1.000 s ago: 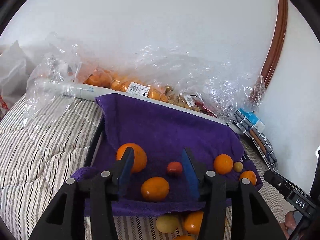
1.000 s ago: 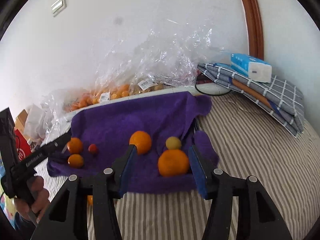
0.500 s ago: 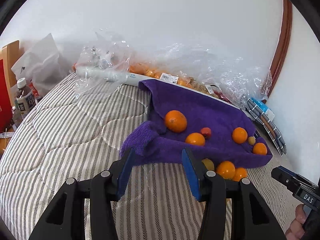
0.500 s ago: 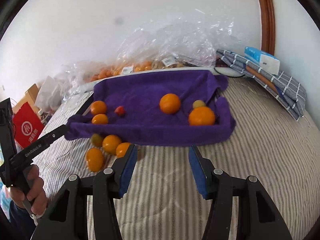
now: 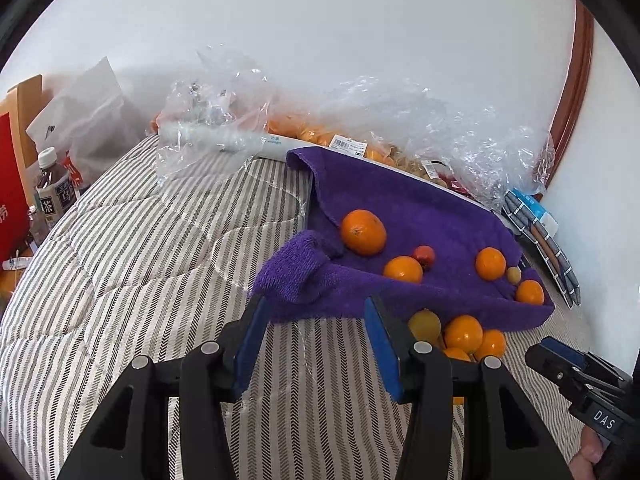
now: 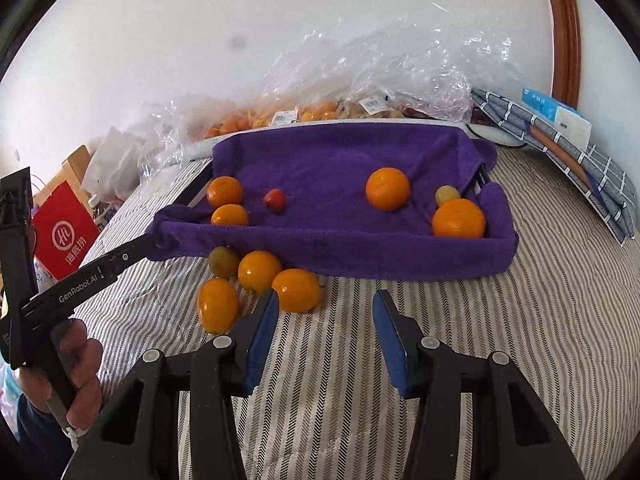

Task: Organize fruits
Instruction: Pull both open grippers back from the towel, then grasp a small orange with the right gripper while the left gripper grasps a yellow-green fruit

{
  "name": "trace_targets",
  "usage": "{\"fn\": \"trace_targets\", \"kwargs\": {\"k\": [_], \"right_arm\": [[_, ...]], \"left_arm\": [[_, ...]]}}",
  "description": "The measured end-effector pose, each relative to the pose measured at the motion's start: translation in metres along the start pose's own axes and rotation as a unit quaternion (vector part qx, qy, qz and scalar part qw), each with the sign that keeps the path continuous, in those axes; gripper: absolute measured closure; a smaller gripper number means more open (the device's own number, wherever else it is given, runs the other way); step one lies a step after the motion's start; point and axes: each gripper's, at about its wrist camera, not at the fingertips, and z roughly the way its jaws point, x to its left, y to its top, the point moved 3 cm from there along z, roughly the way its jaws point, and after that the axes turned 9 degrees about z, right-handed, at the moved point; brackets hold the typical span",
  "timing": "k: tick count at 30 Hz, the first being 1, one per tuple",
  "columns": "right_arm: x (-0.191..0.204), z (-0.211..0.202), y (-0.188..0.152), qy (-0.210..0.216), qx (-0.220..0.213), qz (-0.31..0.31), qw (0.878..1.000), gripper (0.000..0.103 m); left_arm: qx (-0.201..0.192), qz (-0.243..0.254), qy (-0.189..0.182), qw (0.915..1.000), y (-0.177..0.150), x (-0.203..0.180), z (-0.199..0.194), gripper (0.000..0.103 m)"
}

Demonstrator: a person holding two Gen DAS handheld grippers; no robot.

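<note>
Fuzzy purple towel (image 6: 344, 168) cradles glossy round oranges (image 6: 388, 189) — left tool (image 5: 310, 344) spread and empty, right tool (image 6: 323, 338) closing, empty.

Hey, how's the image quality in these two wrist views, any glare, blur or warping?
Left wrist view: sharp, daylit, fisheye bends the striped bedding and blacks out the corners; clear plastic bags glint. Right wrist view: equally sharp, same curved edges, highlights on the loose oranges, soft shadows beneath.

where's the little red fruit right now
In the right wrist view the small red fruit lies on the purple towel, left of centre, just right of two oranges.
</note>
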Motion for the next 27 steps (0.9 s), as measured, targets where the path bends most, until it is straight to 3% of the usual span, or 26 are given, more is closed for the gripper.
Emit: {"fn": "trace_targets", "kwargs": {"k": [6,23,27], "right_arm": [[0.006,0.009,0.000,0.015,0.011,-0.001,1.000,0.054],[0.029,0.041,-0.003,-0.008,0.027,-0.052,0.998,0.063],[0.027,0.048,-0.005,-0.009,0.036,-0.054,0.998,0.069]], "left_arm": [[-0.003,-0.012,0.000,0.9999,0.001,0.005,-0.001,0.055],[0.010,-0.009,-0.010,0.9999,0.000,0.002,0.004,0.055],[0.012,-0.010,-0.014,0.9998,0.000,0.002,0.004,0.055]]}}
